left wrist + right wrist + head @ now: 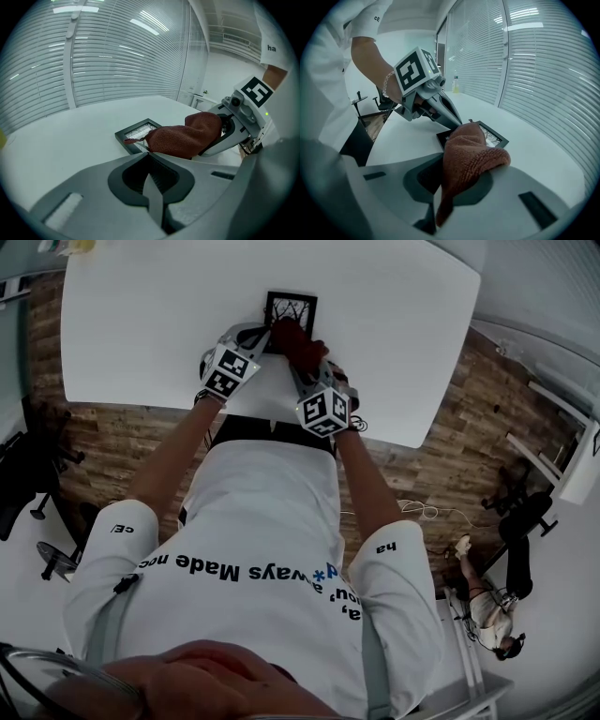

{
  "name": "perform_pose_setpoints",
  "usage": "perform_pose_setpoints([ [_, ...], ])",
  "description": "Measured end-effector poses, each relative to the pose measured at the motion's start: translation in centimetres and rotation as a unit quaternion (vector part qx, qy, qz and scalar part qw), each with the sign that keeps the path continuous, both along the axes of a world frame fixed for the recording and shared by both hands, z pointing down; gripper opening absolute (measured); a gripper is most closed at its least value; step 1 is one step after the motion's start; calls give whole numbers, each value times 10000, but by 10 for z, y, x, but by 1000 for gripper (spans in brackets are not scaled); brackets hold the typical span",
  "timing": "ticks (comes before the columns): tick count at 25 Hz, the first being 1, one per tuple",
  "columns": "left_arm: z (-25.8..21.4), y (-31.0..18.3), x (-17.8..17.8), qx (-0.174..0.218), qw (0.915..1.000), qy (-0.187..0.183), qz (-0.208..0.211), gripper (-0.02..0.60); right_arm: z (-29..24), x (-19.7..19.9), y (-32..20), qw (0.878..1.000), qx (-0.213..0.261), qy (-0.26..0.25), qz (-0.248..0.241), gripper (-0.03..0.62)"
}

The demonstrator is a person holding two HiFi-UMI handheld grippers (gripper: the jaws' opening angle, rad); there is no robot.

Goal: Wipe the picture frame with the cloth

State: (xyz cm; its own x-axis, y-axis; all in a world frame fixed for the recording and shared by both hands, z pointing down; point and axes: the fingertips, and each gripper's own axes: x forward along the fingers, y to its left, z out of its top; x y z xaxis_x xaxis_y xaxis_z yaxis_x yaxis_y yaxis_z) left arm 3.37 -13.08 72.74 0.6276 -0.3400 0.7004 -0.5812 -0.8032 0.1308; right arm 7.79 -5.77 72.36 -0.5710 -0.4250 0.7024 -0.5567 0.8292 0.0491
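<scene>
A small black picture frame (291,307) lies flat on the white table (141,324). A dark red cloth (298,343) covers the frame's near edge. My right gripper (298,354) is shut on the cloth (471,154), which bulges out of its jaws and droops onto the frame (494,138). My left gripper (268,336) is shut, its tips down at the frame's near left corner (136,136), just beside the cloth (185,138). In the right gripper view the left gripper (452,125) points down onto that corner. I cannot tell whether it pinches the frame's edge.
The table's near edge (253,416) runs just under both grippers, with wood floor beyond it. A yellow object (77,246) sits at the table's far left corner. Window blinds (117,56) back the table. A small bottle (455,85) stands far off.
</scene>
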Motion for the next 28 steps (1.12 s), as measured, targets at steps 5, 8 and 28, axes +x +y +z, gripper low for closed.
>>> perform_pose_setpoints([
  [5, -5, -1, -2, -76, 9999, 109, -14, 2, -30, 6, -19, 9957, -73, -570, 729, 29],
  [8, -31, -4, -3, 138, 9993, 340, -78, 2, -61, 9, -31, 9901, 9, -889, 1082, 31],
  [28, -382, 0, 2, 2040, 9455, 2481, -537, 2, -389, 11, -54, 9435, 1762, -2209, 1729, 30],
])
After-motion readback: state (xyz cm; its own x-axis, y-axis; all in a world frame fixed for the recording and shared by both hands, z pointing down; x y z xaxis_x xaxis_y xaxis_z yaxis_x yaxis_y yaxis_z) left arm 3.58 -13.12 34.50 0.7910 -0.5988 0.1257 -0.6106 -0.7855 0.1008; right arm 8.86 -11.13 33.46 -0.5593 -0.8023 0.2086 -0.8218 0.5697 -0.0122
